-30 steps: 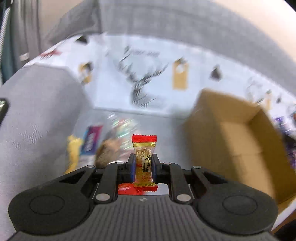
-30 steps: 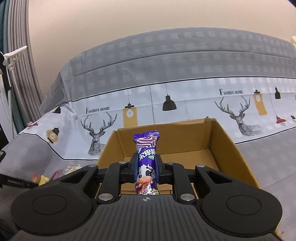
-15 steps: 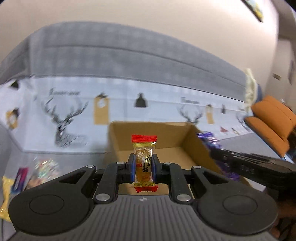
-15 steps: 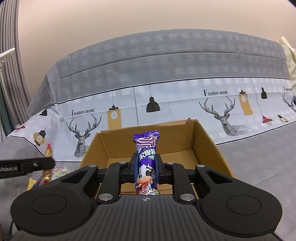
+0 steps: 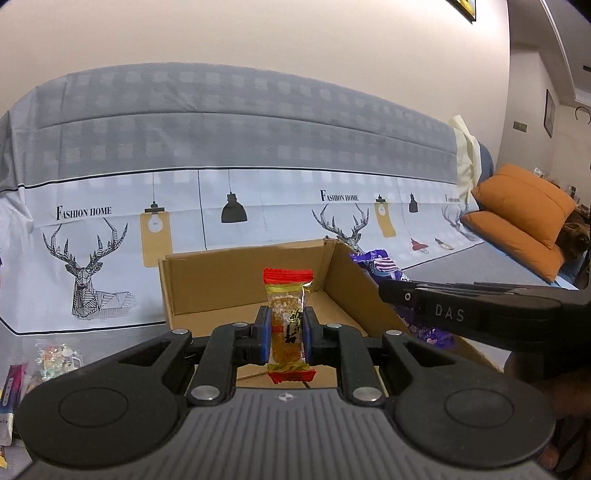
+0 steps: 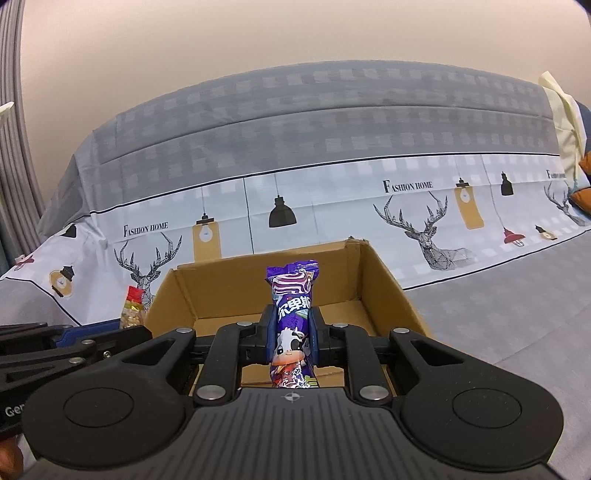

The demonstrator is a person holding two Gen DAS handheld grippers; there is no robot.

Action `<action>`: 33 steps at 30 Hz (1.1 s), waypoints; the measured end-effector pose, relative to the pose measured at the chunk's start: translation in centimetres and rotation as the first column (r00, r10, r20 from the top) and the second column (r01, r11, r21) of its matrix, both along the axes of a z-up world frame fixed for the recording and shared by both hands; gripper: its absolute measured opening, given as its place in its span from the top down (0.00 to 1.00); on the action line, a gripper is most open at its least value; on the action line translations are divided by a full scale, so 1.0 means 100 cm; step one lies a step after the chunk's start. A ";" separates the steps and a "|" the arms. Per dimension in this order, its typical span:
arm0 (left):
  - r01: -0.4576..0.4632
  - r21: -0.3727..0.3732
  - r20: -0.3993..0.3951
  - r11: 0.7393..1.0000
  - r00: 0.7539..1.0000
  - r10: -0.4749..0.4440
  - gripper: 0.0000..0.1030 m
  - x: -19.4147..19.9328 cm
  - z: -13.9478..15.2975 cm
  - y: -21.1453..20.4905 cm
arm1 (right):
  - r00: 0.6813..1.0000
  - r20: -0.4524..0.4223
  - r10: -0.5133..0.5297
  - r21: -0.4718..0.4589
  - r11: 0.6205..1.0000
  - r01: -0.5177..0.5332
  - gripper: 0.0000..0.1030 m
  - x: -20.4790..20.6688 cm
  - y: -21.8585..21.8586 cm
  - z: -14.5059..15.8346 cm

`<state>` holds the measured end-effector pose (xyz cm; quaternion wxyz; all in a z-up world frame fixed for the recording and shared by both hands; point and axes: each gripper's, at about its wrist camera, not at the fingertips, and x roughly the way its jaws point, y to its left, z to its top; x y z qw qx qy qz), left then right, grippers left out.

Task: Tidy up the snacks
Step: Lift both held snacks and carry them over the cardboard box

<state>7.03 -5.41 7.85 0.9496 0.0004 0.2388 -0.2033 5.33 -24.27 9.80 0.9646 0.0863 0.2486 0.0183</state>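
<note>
Snacks held upright: left gripper point(image 5: 287, 330) clamps a red-ended bar point(image 5: 288, 325), right gripper point(image 6: 291, 334) clamps a purple candy point(image 6: 291, 325); cardboard box point(image 6: 384, 291), seemingly empty, just beyond both jaws.

You are working in a home living room, on a covered sofa.

You face a sofa point(image 5: 229, 122) draped in a grey checked cover point(image 6: 332, 122) printed with deer, hanging lamps and the words "FASHION HOME". Two orange cushions point(image 5: 517, 218) are stacked at its far right end, a framed picture point(image 5: 549, 113) hangs on the cream wall point(image 5: 258, 33), and grey curtains point(image 6: 11, 140) fall at the left edge.
</note>
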 end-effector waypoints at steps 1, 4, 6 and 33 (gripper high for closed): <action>-0.002 0.000 0.000 1.000 1.000 0.002 0.82 0.000 0.000 0.000 | 1.000 0.000 -0.001 -0.001 1.000 0.001 0.81 0.000 0.000 0.000; -0.001 -0.006 0.001 1.000 1.000 0.001 0.82 0.001 0.000 -0.001 | 1.000 0.000 -0.002 -0.005 1.000 0.002 0.81 0.000 0.001 0.000; 0.001 -0.007 0.002 1.000 1.000 -0.001 0.82 0.001 0.001 -0.001 | 1.000 -0.001 -0.005 -0.008 1.000 0.005 0.81 0.001 0.003 0.001; -0.008 -0.026 0.024 1.000 1.000 0.009 0.82 -0.003 0.007 0.004 | 1.000 -0.001 0.009 -0.027 1.000 -0.009 0.81 0.003 0.006 -0.003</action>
